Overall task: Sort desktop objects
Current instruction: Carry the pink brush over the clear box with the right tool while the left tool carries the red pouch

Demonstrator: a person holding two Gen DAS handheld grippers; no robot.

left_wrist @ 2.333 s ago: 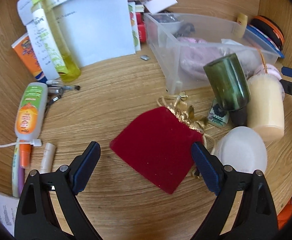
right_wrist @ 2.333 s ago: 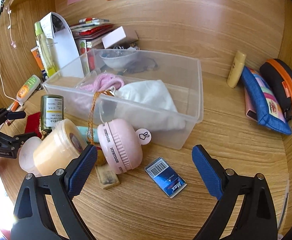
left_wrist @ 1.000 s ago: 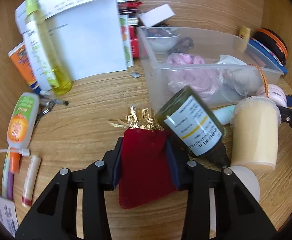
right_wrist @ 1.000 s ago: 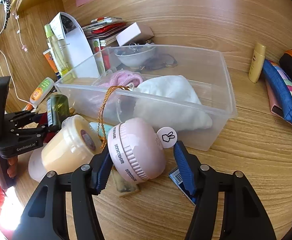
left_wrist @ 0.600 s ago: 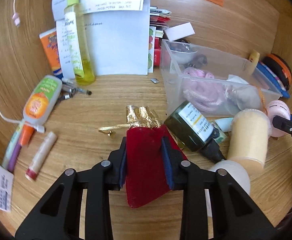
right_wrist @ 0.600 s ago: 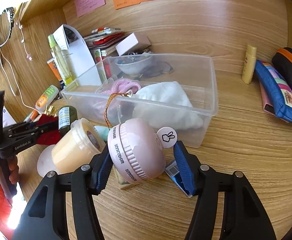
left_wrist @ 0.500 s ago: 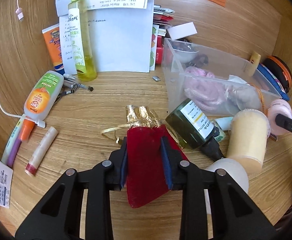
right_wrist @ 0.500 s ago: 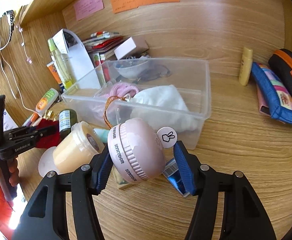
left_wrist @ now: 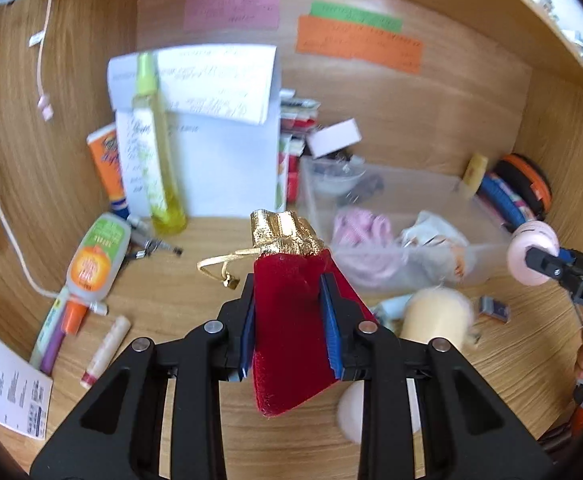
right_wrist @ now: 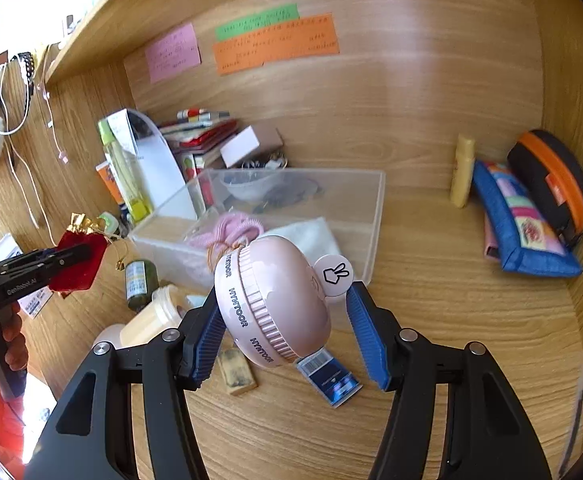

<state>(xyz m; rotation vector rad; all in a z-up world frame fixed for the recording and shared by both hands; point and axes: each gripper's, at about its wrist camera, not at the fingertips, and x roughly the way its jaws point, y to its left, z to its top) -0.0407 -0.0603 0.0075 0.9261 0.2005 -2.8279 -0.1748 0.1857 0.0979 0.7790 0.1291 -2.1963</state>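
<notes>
My left gripper (left_wrist: 287, 320) is shut on a red velvet pouch (left_wrist: 291, 320) with a gold top and cord, held above the desk; it also shows in the right wrist view (right_wrist: 77, 258). My right gripper (right_wrist: 287, 320) is shut on a round pink case (right_wrist: 271, 300) with a bunny tag, lifted above the desk; it shows at the right of the left wrist view (left_wrist: 531, 252). A clear plastic bin (right_wrist: 371, 216) holds a pink coil, white cloth and a bowl.
On the desk lie a cream jar (right_wrist: 151, 320), a green bottle (right_wrist: 139, 280), a blue card (right_wrist: 331, 380) and a small block (right_wrist: 235, 372). A yellow spray bottle (left_wrist: 155, 152), tubes (left_wrist: 95, 256) and papers stand left. Pouches (right_wrist: 523, 220) lean at the right wall.
Both grippers have risen: the left lifted the red pouch off the desk, the right lifted the pink case higher. The views now look further up the back wall.
</notes>
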